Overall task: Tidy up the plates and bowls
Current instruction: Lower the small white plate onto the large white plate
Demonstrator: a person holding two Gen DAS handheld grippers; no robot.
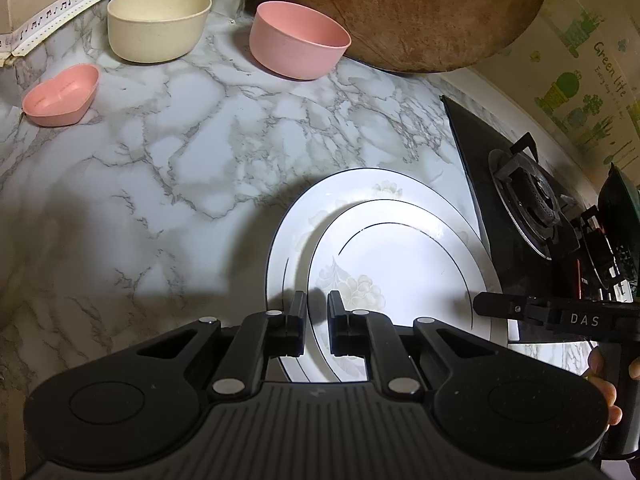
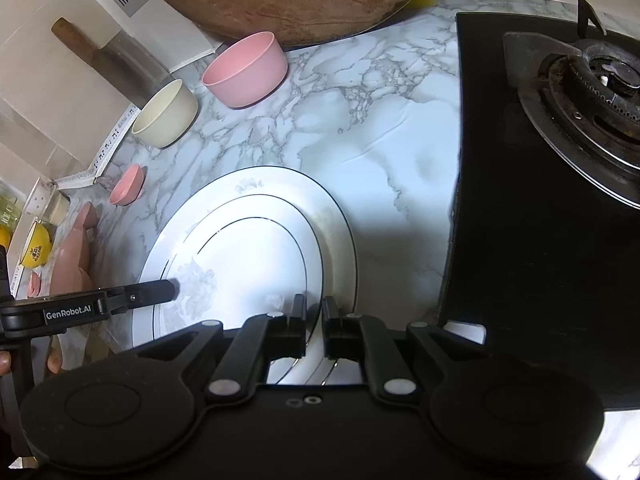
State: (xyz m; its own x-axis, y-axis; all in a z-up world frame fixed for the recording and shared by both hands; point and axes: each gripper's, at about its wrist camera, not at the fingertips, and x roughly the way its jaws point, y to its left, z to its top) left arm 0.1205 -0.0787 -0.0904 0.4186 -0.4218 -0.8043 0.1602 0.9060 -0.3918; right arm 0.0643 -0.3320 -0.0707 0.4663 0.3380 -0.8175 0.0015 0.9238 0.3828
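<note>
A: What sits on the grey-veined marble-pattern counter (image 1: 168, 168)?

B: Two white round plates with thin dark rim lines and pale flower prints, stacked. The smaller plate (image 1: 400, 256) lies on the larger plate (image 1: 296, 216), shifted toward the right edge of it in the left wrist view. The stack is near the cameras, just left of the black glass gas hob (image 2: 532, 184).

A: And the bowls?

B: At the far side. A cream round bowl (image 1: 158, 24) stands far left, and a pink round bowl (image 1: 298, 42) to its right, close to the large round brown wooden board (image 1: 412, 8) leaning at the back. A small pink heart-shaped dish (image 1: 60, 96) lies nearer, at the left, well apart from the plates.

A: The grippers?

B: The left gripper (image 1: 317, 312) has its black fingers drawn nearly together, only a narrow gap between them, above the left rim of the smaller plate. I cannot tell whether it touches the rim. The right gripper (image 2: 314, 314) is likewise pressed nearly closed, over the right rims of the stack; whether it pinches anything I cannot tell. Each gripper shows from the side in the other's view, over the plates.
</note>
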